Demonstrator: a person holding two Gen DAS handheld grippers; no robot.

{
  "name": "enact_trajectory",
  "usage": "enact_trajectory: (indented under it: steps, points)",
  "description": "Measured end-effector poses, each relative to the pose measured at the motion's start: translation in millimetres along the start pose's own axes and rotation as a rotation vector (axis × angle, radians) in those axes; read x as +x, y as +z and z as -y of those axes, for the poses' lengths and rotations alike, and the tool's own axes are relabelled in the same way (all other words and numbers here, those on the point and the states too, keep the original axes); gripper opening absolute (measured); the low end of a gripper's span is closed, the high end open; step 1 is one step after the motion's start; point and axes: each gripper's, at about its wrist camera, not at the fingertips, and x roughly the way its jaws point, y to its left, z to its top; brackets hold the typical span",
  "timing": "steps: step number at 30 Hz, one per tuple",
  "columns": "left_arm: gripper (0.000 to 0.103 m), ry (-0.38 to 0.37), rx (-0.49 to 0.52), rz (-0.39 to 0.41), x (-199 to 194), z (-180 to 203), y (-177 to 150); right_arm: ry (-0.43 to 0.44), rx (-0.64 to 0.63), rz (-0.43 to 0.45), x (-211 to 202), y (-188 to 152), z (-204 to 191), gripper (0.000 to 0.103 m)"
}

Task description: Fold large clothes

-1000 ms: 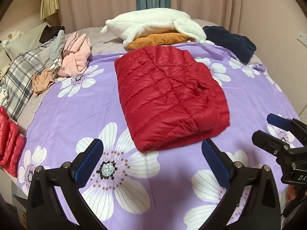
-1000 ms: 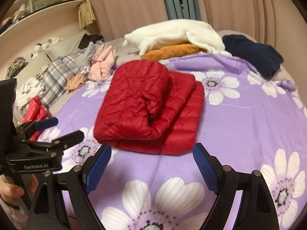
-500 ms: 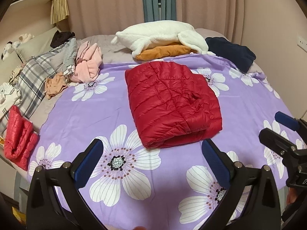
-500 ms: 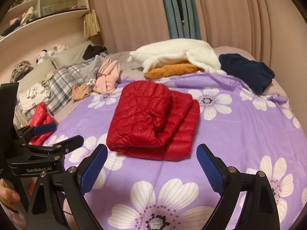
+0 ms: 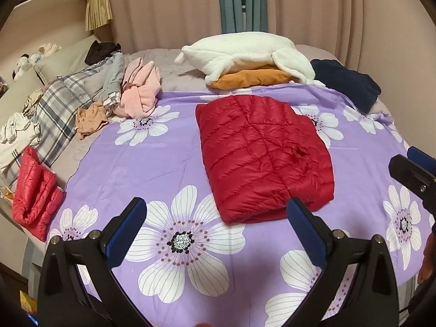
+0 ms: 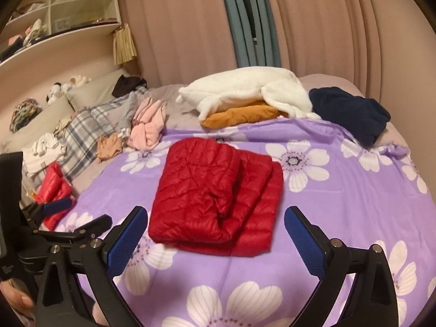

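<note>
My left tongs and right tongs hang wide open and empty over the bed; the right jaws have just been opening, with nothing between them. The folded red down jacket lies at twelve o'clock from both, apart from every pad, its long axis running six to twelve. Neither hand looks clearly nearer. I judge this garment finished. A second red padded garment waits at nine o'clock on the bed's edge, closer to my left hand. No containers sit on the bed; the shelves' contents are too small to tell.
</note>
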Motion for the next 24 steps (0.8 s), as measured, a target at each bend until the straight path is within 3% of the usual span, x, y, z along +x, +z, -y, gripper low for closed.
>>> enact_trajectory:
  steps: [24]
  points:
    - [0.103, -0.005, -0.010, -0.043, -31, 3, -2, 0.032, 0.035, -0.083, -23, -4, 10, 0.100]
